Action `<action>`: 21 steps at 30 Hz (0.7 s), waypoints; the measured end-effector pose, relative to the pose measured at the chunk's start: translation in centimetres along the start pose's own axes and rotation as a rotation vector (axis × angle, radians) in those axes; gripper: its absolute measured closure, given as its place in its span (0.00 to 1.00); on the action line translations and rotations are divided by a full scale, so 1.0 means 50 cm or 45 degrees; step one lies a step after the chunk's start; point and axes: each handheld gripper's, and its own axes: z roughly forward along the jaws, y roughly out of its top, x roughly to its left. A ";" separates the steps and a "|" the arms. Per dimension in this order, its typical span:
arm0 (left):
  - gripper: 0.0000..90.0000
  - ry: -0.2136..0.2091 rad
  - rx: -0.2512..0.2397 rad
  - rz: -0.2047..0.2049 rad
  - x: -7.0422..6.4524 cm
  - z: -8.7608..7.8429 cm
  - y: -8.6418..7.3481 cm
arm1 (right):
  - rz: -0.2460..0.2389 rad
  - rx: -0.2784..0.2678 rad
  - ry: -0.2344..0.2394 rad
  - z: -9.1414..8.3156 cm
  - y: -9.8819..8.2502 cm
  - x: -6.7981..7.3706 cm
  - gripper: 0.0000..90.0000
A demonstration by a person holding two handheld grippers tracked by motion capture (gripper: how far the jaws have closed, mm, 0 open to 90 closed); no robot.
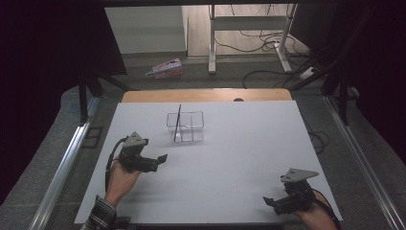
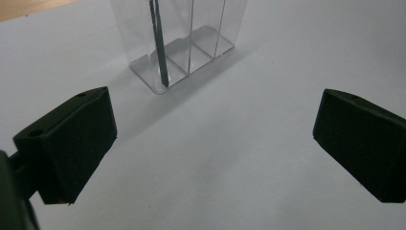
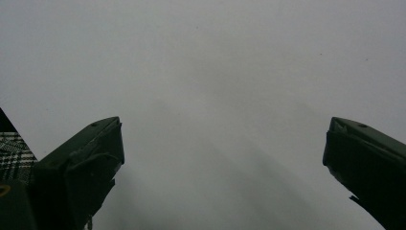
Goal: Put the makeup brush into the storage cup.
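A clear plastic box (image 1: 186, 127) with several compartments stands on the white table (image 1: 230, 158), at its middle toward the back. A thin dark rod (image 1: 177, 122) stands upright in the box's left compartment. My left gripper (image 1: 160, 162) is held at the front left, pointed at the box and a short way from it, open with nothing in it. In the left gripper view the box (image 2: 201, 43) and the rod (image 2: 159, 48) sit ahead of my left gripper (image 2: 215, 115). My right gripper (image 1: 270, 203) hovers at the front right, open and empty (image 3: 222, 139), over bare table.
A wooden strip (image 1: 206, 95) borders the table's far edge. Beyond it on the floor lie a pink packet (image 1: 165, 68), desk legs (image 1: 211, 43) and cables (image 1: 268, 43). Metal rails (image 1: 62, 167) run along both sides of the table.
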 end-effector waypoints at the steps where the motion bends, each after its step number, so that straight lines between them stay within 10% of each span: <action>1: 0.02 -0.002 -0.005 -0.012 0.000 -0.003 -0.002 | 0.001 0.000 -0.001 0.000 0.000 0.000 0.00; 21: 0.02 0.025 0.019 -0.044 -0.014 -0.038 -0.034 | -0.011 0.005 -0.008 0.001 0.000 -0.001 0.00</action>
